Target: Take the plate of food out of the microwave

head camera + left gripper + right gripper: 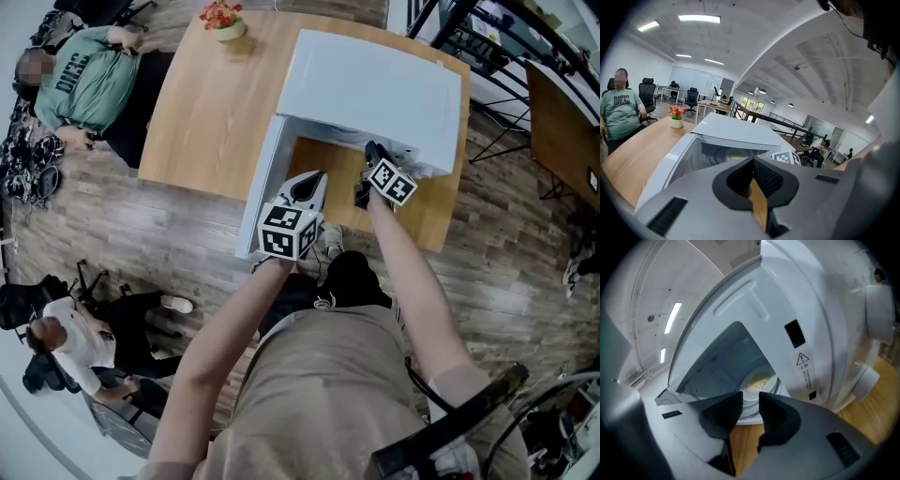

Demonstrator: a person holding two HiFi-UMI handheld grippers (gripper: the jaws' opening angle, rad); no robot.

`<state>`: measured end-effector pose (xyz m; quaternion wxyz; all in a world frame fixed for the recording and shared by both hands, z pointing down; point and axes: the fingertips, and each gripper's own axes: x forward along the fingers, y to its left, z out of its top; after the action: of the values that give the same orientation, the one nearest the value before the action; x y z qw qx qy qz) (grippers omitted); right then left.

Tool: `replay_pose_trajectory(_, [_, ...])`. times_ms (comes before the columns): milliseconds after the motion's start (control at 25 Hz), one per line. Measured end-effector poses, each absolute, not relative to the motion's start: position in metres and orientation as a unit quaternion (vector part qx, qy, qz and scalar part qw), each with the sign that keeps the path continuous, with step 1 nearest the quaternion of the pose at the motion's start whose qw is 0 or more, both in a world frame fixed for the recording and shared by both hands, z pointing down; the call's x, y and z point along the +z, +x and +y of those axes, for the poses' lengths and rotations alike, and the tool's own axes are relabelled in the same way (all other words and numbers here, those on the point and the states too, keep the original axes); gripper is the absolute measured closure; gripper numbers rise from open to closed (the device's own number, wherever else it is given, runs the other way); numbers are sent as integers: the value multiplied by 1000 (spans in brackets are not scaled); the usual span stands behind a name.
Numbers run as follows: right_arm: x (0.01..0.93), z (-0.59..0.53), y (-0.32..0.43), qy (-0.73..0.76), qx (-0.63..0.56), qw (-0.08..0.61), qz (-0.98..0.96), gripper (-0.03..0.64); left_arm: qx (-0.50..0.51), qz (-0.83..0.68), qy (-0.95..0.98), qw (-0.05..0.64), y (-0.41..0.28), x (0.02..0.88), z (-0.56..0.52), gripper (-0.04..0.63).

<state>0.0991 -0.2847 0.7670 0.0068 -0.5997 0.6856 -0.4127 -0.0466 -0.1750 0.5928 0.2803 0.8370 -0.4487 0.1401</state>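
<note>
Wooden table [211, 122] carries a white microwave [375, 89]. Its door [261, 183] is swung open to the left.
Left gripper [752, 163]: jaws together, empty, facing the door.
Right gripper [750, 401]: jaws a little apart, nothing between them, at the cavity mouth.
Plate of food [746, 390] sits inside the microwave, just beyond the right jaws.
Flower pot [225, 21] stands at the table's far edge.

flower pot [222, 21] on wooden table [202, 122], person [86, 82] seated

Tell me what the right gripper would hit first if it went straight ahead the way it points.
The right gripper would likely meet the plate of food inside the open microwave first; depth is unclear.
</note>
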Motion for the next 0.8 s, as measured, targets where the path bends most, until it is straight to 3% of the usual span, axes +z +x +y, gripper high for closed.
replay_pose_trajectory(280, [795,-305,103,-630,-421,16,653,526,152,-436,840,284,-51,590,-172,591])
replay_pose_trajectory(400, [802,-316,101,-638,-414,10,649,485,154,-428,845,282,-52,587,-170,591])
replay_pose_trajectory(800, [822,-335,106,-689,-418,1,592,483,164,-420,848,279,-68,588,-170,591])
